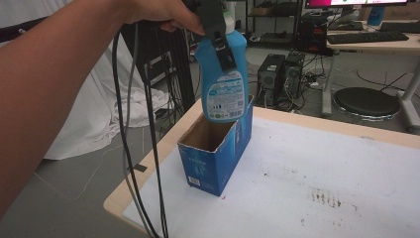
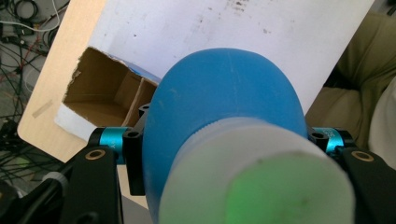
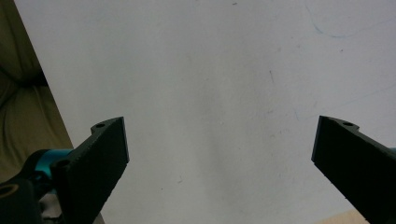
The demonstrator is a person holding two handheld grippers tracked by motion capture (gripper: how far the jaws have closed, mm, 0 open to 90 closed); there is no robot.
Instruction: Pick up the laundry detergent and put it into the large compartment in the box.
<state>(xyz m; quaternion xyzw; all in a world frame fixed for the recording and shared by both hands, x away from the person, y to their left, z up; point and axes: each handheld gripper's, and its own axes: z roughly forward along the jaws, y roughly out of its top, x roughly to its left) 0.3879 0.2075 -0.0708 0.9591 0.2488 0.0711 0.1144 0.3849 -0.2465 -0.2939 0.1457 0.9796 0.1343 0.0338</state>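
The left gripper [image 1: 221,34] pinches a blue bottle [image 1: 223,82] near its top, one black jaw on each side. The bottle hangs upright over an open blue box [image 1: 218,148], and its bottom looks just inside the box mouth, though that is hard to tell. The box stands on a white mat [image 1: 307,173] near the table's left edge. The right gripper [image 3: 219,154] has its jaws spread wide over the mat, holding nothing.
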